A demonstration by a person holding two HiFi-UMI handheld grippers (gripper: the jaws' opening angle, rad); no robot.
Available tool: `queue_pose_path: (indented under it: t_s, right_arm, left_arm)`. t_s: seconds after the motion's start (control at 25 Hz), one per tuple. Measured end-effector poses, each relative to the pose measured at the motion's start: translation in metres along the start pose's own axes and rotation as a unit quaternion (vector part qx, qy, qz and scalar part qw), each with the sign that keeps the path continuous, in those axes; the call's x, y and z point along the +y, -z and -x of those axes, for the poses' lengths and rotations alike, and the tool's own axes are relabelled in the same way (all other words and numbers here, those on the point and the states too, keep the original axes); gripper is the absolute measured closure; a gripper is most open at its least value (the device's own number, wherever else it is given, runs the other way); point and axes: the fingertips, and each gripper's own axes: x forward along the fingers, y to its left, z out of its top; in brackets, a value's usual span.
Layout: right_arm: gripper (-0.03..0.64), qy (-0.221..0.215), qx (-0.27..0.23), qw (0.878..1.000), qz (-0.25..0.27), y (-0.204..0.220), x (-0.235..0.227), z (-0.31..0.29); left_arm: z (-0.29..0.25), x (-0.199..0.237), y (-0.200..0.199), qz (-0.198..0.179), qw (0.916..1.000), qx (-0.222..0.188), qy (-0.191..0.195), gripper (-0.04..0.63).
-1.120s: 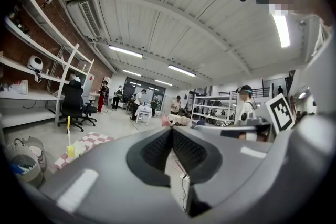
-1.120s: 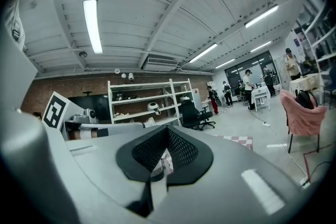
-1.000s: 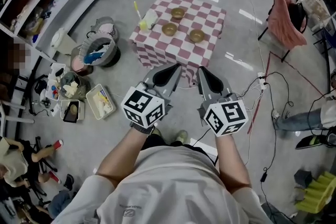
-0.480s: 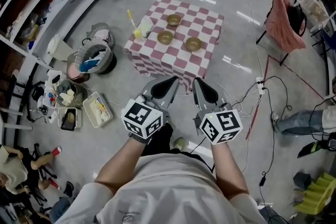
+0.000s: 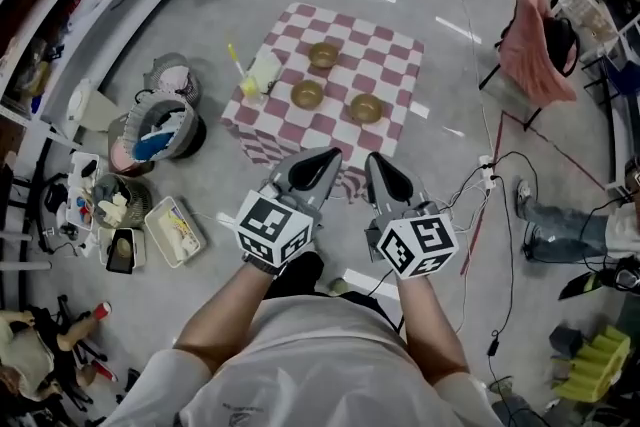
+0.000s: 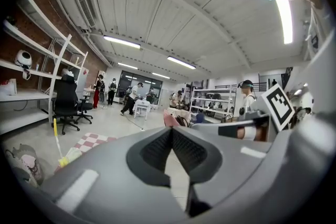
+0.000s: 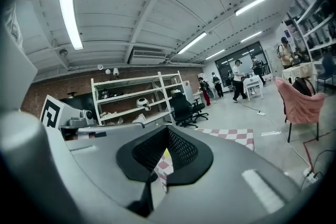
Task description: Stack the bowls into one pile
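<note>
Three brown bowls stand apart on a small table with a red-and-white checked cloth (image 5: 385, 50): one at the back (image 5: 323, 55), one in the middle (image 5: 307, 94), one at the right (image 5: 366, 107). My left gripper (image 5: 323, 156) and right gripper (image 5: 374, 161) are held side by side over the floor, short of the table, both empty. In the left gripper view the left gripper (image 6: 171, 130) has its jaw tips touching. The right gripper (image 7: 167, 129) looks the same in its own view, with the checked cloth (image 7: 231, 135) showing beyond it.
A yellow brush and cloth (image 5: 252, 75) lie at the table's left edge. Baskets and buckets (image 5: 160, 120) and a tray (image 5: 175, 230) crowd the floor at left. A chair draped in pink (image 5: 528, 40) and cables (image 5: 490, 177) are at right. A person's legs (image 5: 565, 233) show far right.
The table has shifted down and left in the head view, so I am closer to it. Both grippers keep their pose, shut and empty.
</note>
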Motion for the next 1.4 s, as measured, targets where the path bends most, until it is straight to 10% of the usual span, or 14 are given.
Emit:
queue_pose_path:
  t_s: [0.88,1.4]
  right_arm:
    - [0.607,0.098,0.064,0.991,-0.071,0.052,-0.127,-0.117]
    - [0.603,0.113,0.192,0.970,-0.094,0.153,-0.264,-0.171]
  left_arm:
    - [-0.121,0.097,0.060,0.054,0.9969,0.039,0.043,0.589]
    - [-0.227,0.124,0.148,0.082,0.9882,0.126,0.029,0.589]
